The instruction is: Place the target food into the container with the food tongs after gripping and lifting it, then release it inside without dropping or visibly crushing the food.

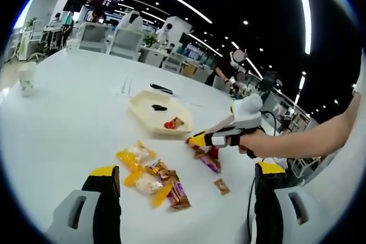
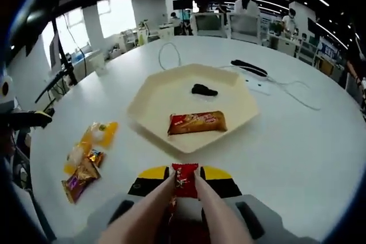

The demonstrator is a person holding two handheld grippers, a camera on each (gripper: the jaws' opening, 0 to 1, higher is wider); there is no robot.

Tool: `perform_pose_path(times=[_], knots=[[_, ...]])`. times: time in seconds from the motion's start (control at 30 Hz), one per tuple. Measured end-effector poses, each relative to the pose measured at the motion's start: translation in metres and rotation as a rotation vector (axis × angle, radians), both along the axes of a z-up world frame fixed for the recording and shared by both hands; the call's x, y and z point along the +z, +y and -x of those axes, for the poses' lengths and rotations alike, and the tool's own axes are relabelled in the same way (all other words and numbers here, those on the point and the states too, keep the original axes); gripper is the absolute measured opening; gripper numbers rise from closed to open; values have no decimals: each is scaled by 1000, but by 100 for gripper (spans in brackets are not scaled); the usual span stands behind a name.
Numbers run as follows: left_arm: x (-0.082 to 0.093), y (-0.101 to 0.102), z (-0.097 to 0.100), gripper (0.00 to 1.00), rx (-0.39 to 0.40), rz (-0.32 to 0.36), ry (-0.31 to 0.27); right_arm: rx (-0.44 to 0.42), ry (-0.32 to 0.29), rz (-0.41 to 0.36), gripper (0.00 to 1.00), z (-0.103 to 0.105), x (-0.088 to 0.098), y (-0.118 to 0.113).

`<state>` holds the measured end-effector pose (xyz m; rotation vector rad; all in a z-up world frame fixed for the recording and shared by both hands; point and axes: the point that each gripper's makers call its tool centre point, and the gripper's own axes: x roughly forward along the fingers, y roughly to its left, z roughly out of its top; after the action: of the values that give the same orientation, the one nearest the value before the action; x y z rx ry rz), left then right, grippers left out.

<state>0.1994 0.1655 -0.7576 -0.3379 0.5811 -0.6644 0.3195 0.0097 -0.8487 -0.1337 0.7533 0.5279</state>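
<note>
right gripper (image 2: 184,182): tongs clamped on red snack packet (image 2: 184,180), long axis pointing ahead; tray (image 2: 150,99) lies just beyond, packet short of its rim.

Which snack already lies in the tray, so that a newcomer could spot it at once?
On the white round table sits a cream hexagonal plastic tray. Inside it, near the edge closest to the right gripper, lies an orange-brown rectangular snack packet. Its only tray-mate is a small black object; the other wrapped snacks lie outside on the table.
</note>
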Motion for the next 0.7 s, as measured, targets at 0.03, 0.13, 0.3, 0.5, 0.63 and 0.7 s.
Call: perform_pose_path(times=[0.03,0.13,0.3,0.5,0.63,0.7], knots=[[-1,-1,0,99,-3,-1,3,-5,-3,1,21,1,0,0],[-1,-2,-1,99,-3,2,4,-19,-15,4,21,0,0,0],[1,-4,-2,98,-7,5,0,-9,-9,7,21,-1,0,0],[1,-2,-2,98,-8,1,1,-30,-7,-14,17,-2,0,-2],[1,-1,-2,98,-5,-1,0,-61,-4,-41,16,-1,2,-3],[0,-1,0,98,-7,-5,3,-110,54,-93,16,-2,1,-5]])
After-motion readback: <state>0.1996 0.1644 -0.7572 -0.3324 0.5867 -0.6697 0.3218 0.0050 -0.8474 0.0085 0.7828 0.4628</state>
